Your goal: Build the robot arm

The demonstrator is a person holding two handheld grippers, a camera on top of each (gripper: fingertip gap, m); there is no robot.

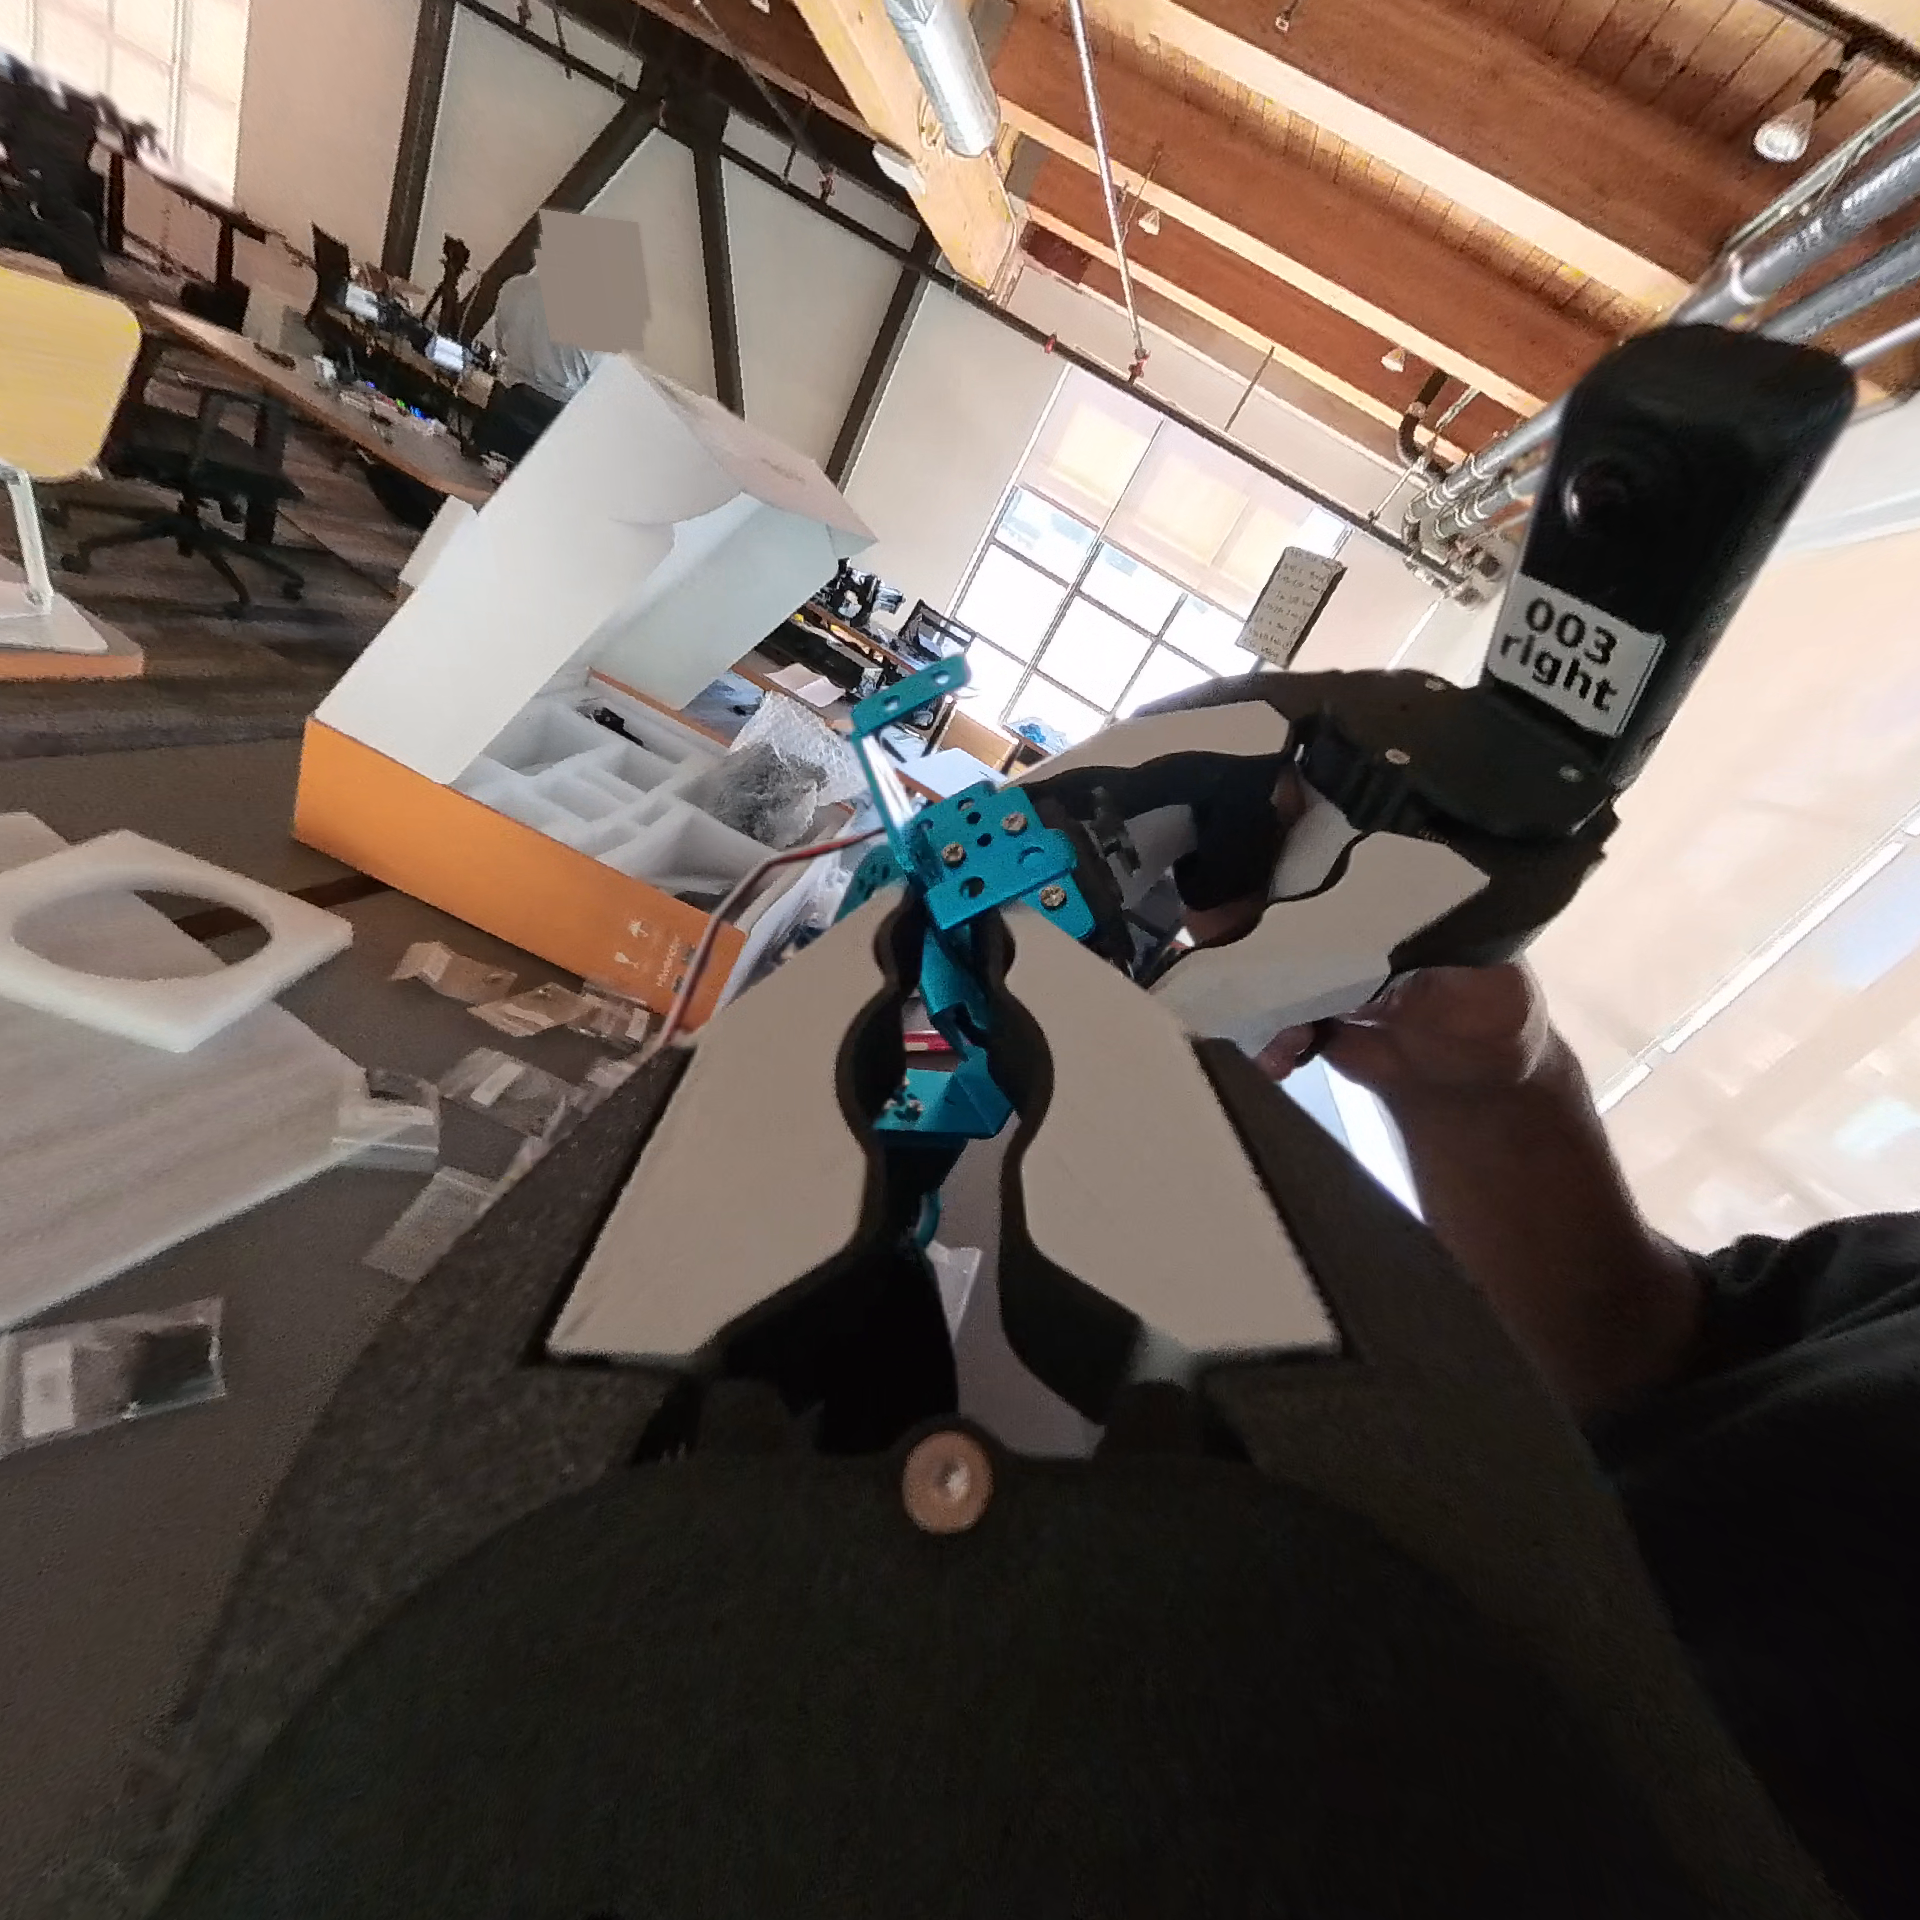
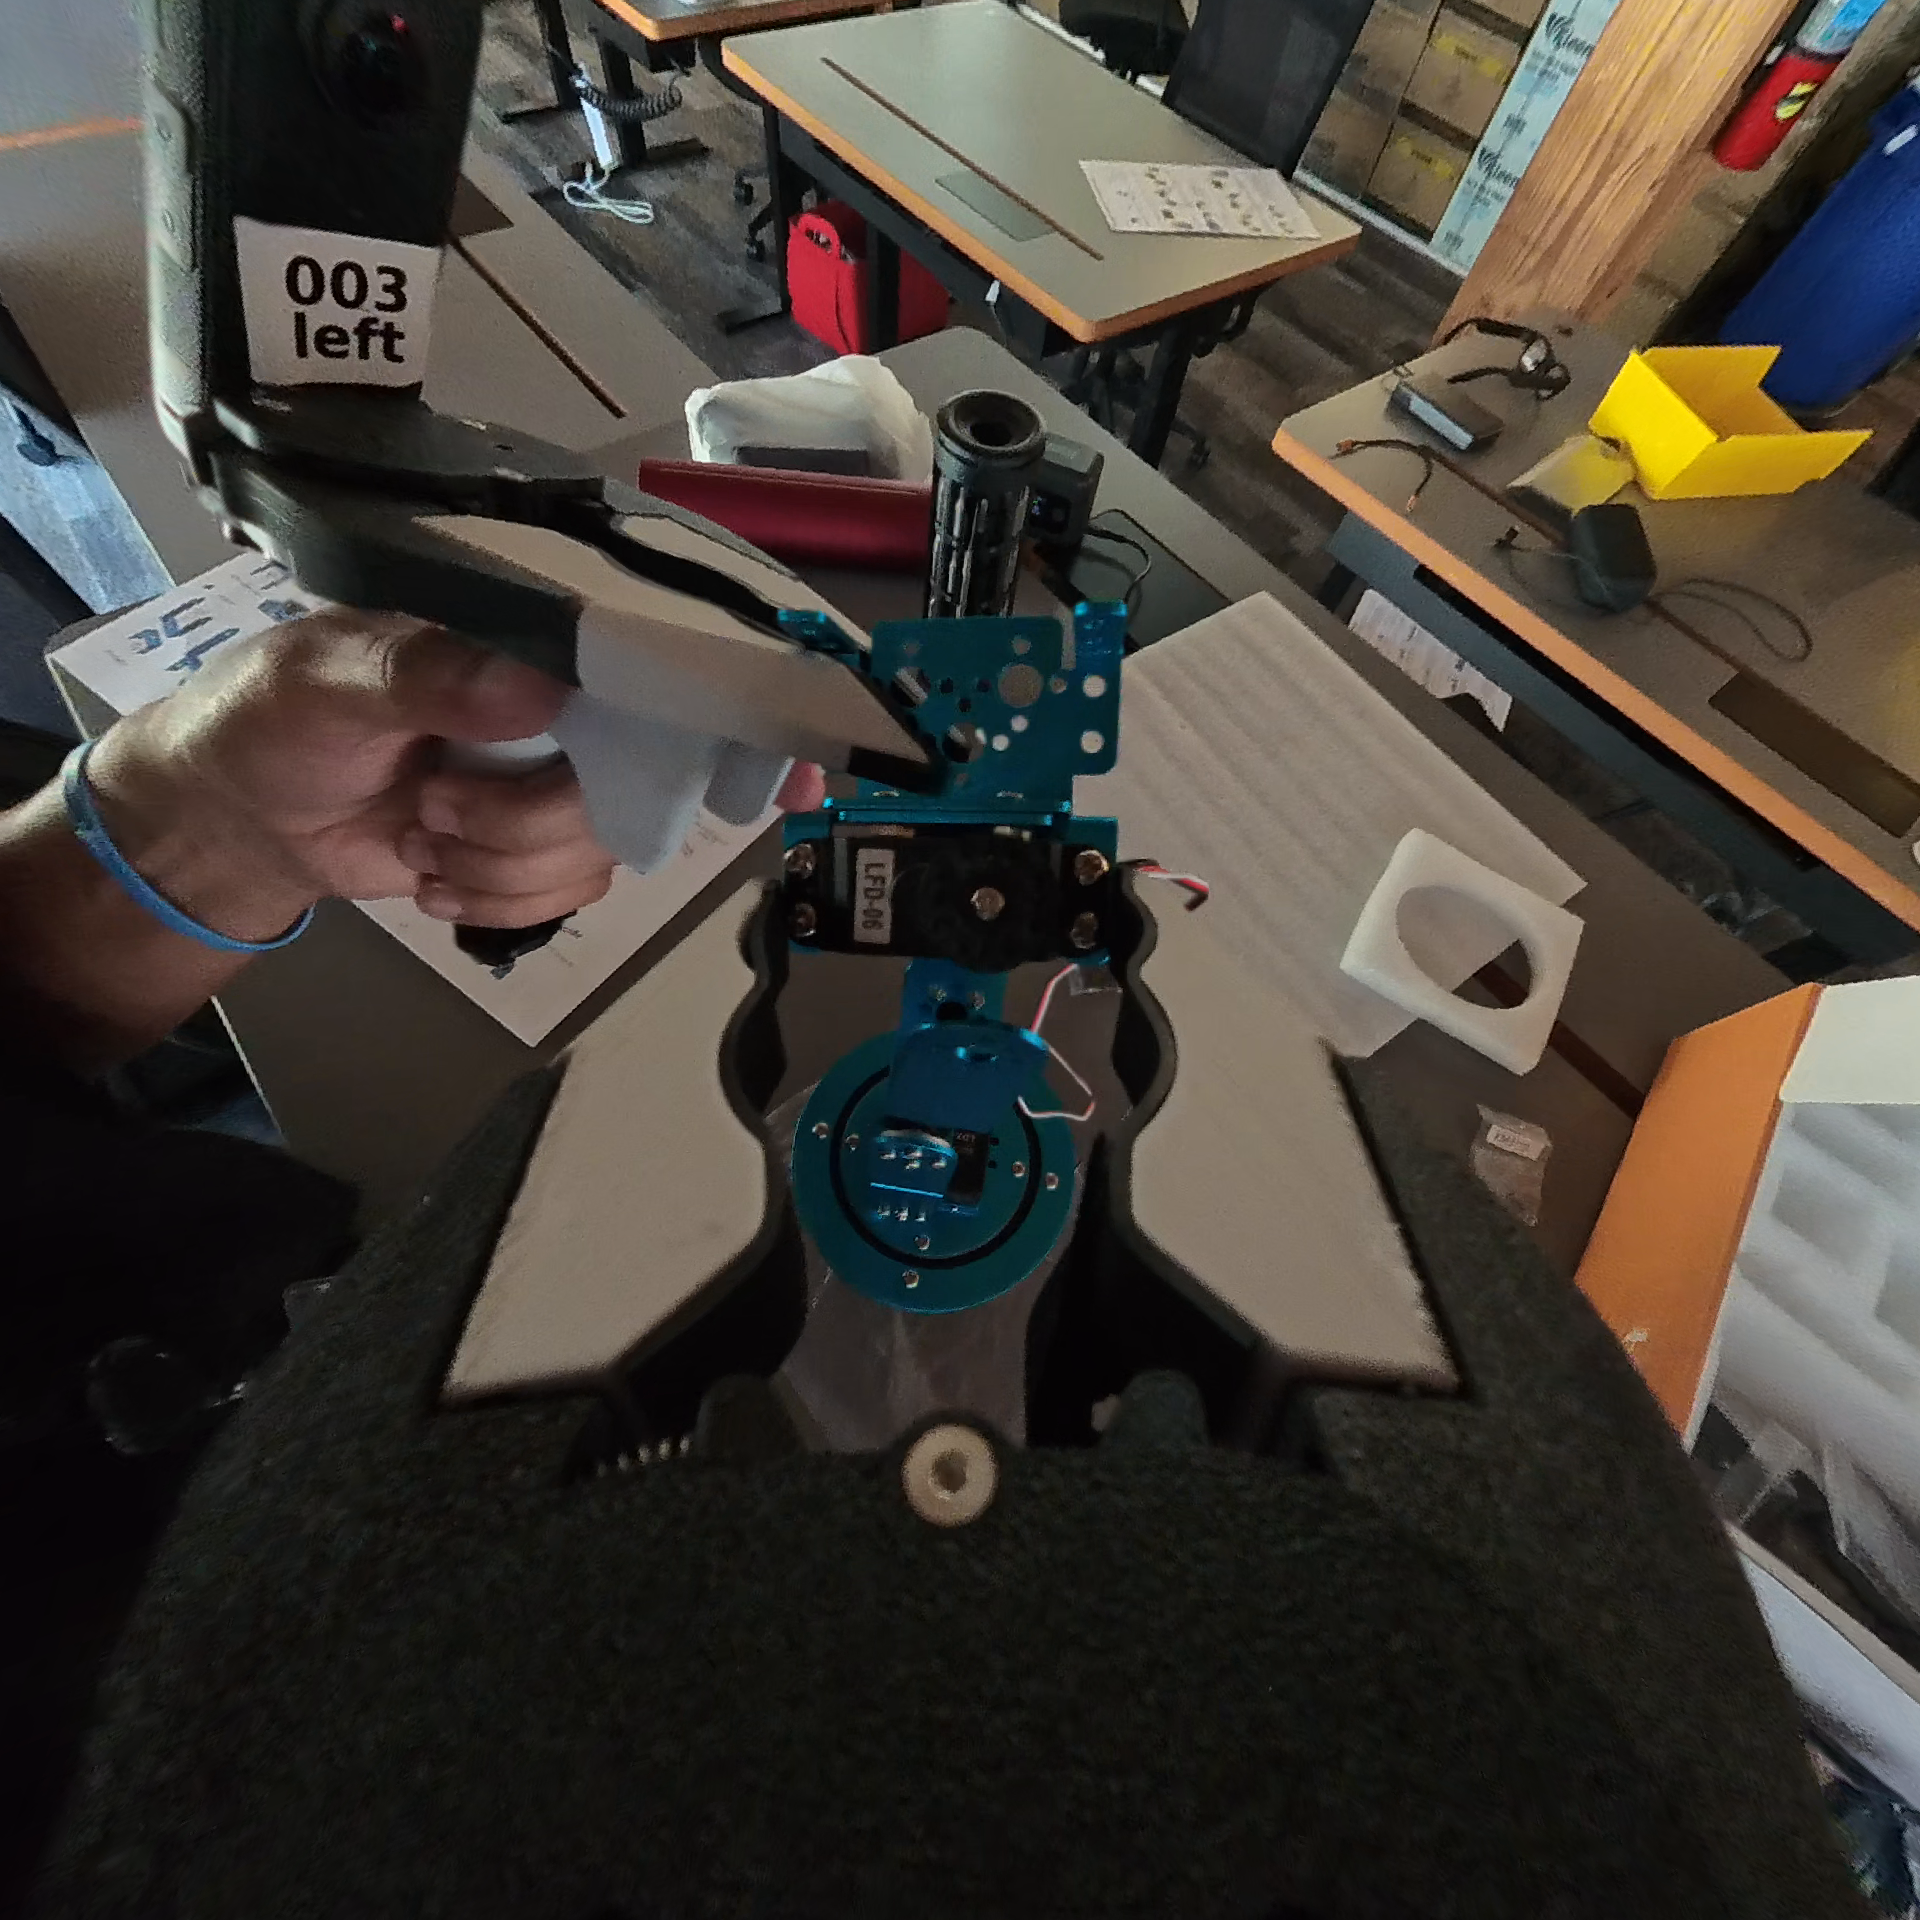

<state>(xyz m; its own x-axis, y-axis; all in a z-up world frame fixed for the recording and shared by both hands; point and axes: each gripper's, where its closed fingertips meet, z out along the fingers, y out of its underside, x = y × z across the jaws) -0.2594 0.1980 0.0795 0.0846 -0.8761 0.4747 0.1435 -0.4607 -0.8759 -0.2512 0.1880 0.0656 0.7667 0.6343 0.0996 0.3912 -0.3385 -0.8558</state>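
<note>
Left wrist view: my left gripper (image 1: 943, 940) is clenching the blue metal bracket assembly (image 1: 992, 857), with the orange-sided box (image 1: 499, 862) lying behind it. Right wrist view: my right gripper (image 2: 948, 914) is grasping the assembly's black servo (image 2: 935, 896), the white foam block (image 2: 1465, 951) lying beside the assembly on the table (image 2: 1247, 748).

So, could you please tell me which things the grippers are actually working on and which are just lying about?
In hand:
blue servo bracket assembly, gripped at once by the left gripper and the right gripper.

Lying about on the tables:
white foam square, orange-sided box, small plastic bags, yellow box, black ribbed handle.
</note>
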